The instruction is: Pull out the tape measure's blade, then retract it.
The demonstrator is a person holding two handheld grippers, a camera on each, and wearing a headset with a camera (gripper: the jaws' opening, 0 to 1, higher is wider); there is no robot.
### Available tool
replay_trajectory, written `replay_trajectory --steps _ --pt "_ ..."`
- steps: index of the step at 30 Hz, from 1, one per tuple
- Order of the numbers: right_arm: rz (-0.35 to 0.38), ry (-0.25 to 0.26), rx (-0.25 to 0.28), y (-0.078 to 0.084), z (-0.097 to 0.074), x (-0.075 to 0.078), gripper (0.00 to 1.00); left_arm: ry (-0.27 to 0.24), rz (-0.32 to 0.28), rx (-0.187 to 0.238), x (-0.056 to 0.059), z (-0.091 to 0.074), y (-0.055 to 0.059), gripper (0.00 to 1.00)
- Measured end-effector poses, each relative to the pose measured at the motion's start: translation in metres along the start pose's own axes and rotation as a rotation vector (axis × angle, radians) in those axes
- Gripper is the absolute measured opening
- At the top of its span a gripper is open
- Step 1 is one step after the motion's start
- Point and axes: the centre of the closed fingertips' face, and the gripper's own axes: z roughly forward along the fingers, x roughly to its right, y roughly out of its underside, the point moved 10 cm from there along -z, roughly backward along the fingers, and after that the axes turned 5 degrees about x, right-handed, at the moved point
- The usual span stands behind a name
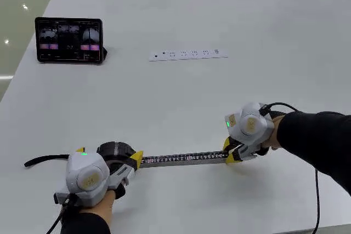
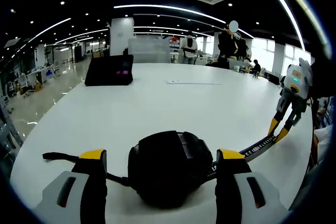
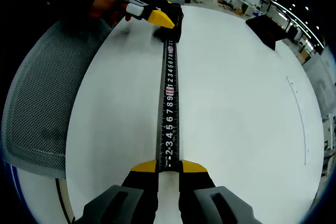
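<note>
Left tool [image 2: 163, 156]: my jaws clamp the tape measure case [image 2: 168, 169] between them; it looks hard and chunky.
Right tool [image 3: 168, 167]: I pinch the tip of the blade [image 3: 169, 103]; thin, springy, likely slippery.

The tape measure's blade [image 3: 169, 108] bore black numerals, reading 2, 3, 4, 5, 6, 7, 8, 9 outward from the right gripper [image 3: 169, 167]. After these came a red-printed mark, then a further run from 1 to 9. The tablet [image 1: 69, 39] had a lit screen, but nothing on it could be read.
</note>
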Motion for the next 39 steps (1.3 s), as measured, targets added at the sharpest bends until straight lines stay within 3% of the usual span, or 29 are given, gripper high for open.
replay_trajectory --steps 8,11,15,20,30,39 --pt "0.044 0.017 -0.003 0.0003 0.0001 -0.0016 0.11 0.030 -0.034 -0.039 0.0084 0.0018 0.0006 0.67" --pt "0.078 0.031 0.004 0.0007 0.0003 -0.0030 0.11 0.010 -0.016 -0.067 0.0080 0.0028 0.0003 0.63" --pt "0.056 0.027 0.004 0.0008 0.0004 -0.0037 0.10 0.006 -0.024 -0.090 0.0090 0.0032 -0.0018 0.63" --pt "0.092 0.032 -0.001 -0.0003 0.0002 -0.0032 0.10 0.002 -0.007 -0.128 0.0086 0.0031 -0.0028 0.61" --pt "0.135 0.048 0.002 -0.0012 0.0002 -0.0032 0.10 0.006 -0.022 -0.128 0.0085 0.0039 -0.0030 0.62" --pt "0.111 0.021 -0.010 -0.0039 0.0016 -0.0003 0.10 0.013 -0.020 -0.136 0.0077 0.0043 -0.0026 0.62"
